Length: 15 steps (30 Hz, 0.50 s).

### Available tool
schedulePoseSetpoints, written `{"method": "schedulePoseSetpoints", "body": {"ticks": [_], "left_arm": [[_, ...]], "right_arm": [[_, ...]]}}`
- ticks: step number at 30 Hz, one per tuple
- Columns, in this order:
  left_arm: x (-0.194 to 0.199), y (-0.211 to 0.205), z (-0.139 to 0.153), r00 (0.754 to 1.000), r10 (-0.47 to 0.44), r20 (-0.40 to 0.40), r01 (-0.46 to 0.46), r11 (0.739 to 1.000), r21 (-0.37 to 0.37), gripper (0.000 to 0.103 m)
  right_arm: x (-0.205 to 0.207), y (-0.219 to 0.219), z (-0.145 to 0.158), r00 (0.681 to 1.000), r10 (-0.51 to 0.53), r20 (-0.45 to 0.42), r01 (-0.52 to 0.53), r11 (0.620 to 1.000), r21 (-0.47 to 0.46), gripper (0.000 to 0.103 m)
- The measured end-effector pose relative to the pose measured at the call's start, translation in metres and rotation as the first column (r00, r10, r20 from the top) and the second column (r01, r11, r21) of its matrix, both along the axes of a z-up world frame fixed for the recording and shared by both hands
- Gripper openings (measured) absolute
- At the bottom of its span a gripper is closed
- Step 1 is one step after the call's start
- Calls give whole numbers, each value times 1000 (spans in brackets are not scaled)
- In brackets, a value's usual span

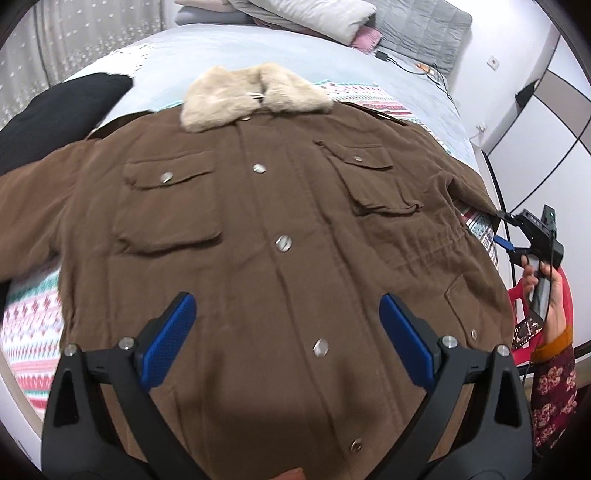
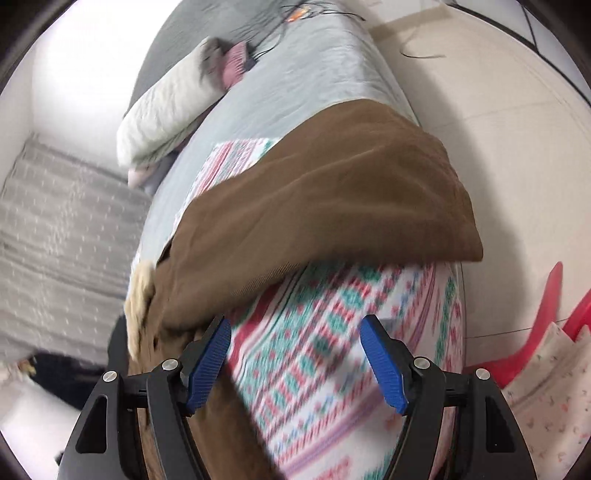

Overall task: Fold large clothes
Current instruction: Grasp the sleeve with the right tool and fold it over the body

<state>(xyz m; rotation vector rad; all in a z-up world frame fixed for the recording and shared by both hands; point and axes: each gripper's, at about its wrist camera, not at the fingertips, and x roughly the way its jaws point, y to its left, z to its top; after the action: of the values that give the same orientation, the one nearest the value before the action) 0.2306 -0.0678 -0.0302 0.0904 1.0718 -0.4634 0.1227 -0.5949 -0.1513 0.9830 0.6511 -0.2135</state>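
Observation:
A brown jacket (image 1: pixel 280 192) with a beige fur collar (image 1: pixel 255 96) lies front-up and buttoned on the bed. My left gripper (image 1: pixel 286 297) hovers open above its lower front, with nothing between the blue pads. A hand holds my right gripper (image 1: pixel 504 229) beyond the jacket's right edge. In the blurred right wrist view, the brown sleeve (image 2: pixel 332 199) lies across the patterned blanket (image 2: pixel 314 332). The right gripper (image 2: pixel 295 321) stands open over that blanket, holding nothing, and its left finger is close to the jacket's edge.
The patterned blanket (image 1: pixel 29 325) covers a grey-sheeted bed (image 1: pixel 184 48). A black garment (image 1: pixel 55 110) lies at the far left. Pillows and folded bedding (image 1: pixel 314 18) are at the head, with cables (image 1: pixel 424 68) nearby. A red plastic stool (image 1: pixel 524 306) stands beside the bed.

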Motion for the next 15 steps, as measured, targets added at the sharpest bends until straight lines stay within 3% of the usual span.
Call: {"method": "schedulePoseSetpoints", "body": {"ticks": [5, 13, 14, 15], "left_arm": [[25, -26, 3, 999, -29, 24, 29, 1000, -2, 99], [84, -67, -10, 996, -11, 93, 25, 988, -152, 99], [93, -71, -16, 996, -3, 93, 20, 984, -180, 99], [102, -74, -24, 996, 6, 91, 14, 978, -208, 99]], "right_arm": [[11, -32, -7, 993, -90, 71, 86, 994, 62, 73], [30, -60, -9, 962, -253, 106, 237, 961, 143, 72], [32, -59, -8, 952, -287, 104, 271, 951, 146, 69], [34, -56, -6, 946, -311, 93, 299, 946, 125, 54]]}}
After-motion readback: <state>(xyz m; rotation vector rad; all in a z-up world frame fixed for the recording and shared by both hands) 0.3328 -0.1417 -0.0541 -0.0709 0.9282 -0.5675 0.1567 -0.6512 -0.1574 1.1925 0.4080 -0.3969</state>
